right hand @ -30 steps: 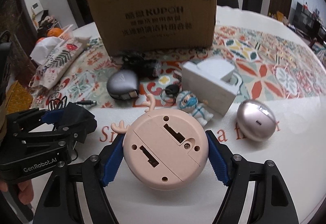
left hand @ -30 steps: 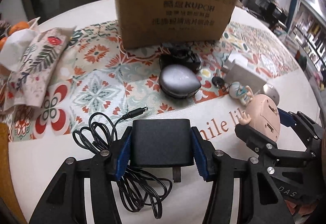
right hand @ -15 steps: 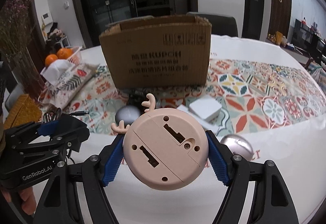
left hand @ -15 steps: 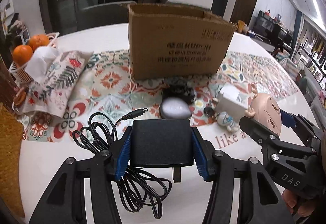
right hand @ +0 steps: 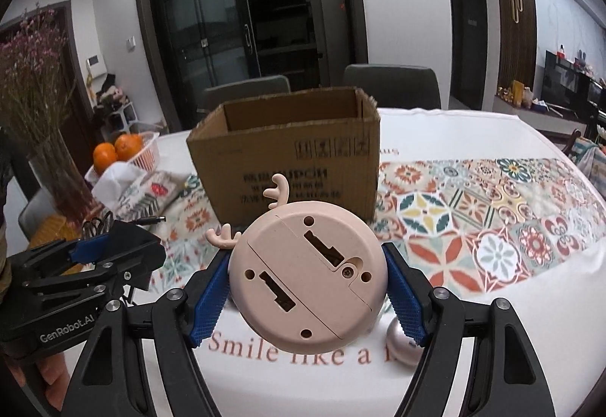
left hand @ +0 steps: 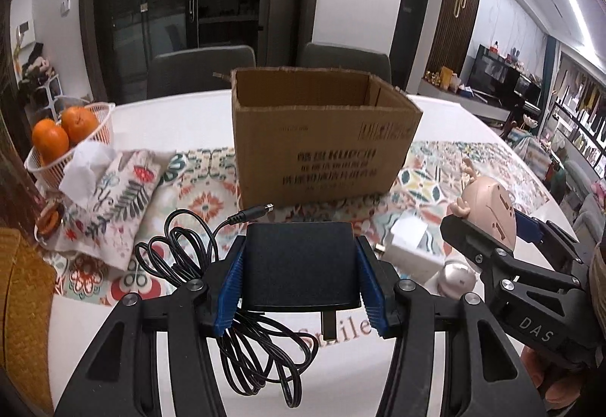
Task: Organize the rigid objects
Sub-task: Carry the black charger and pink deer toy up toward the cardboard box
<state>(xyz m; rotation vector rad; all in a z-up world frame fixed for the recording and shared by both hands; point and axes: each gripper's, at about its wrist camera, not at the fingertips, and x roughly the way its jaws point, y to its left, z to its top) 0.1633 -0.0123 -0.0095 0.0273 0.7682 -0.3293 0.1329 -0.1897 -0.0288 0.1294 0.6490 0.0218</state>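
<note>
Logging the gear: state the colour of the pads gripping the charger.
Blue ribbed pads, clearest in the left wrist view.

- Open brown cardboard box (left hand: 325, 148) stands on the patterned table runner (right hand: 473, 212), behind both grippers.
- White plastic basket of oranges (left hand: 68, 148) sits left of the box.
- Grey dining chairs (right hand: 392, 85) stand behind the table.

Black gripper frames, ribbed blue fingers (left hand: 231, 291), silver screws

Matt cardboard box (left hand: 325, 148) (rough edges)
</note>
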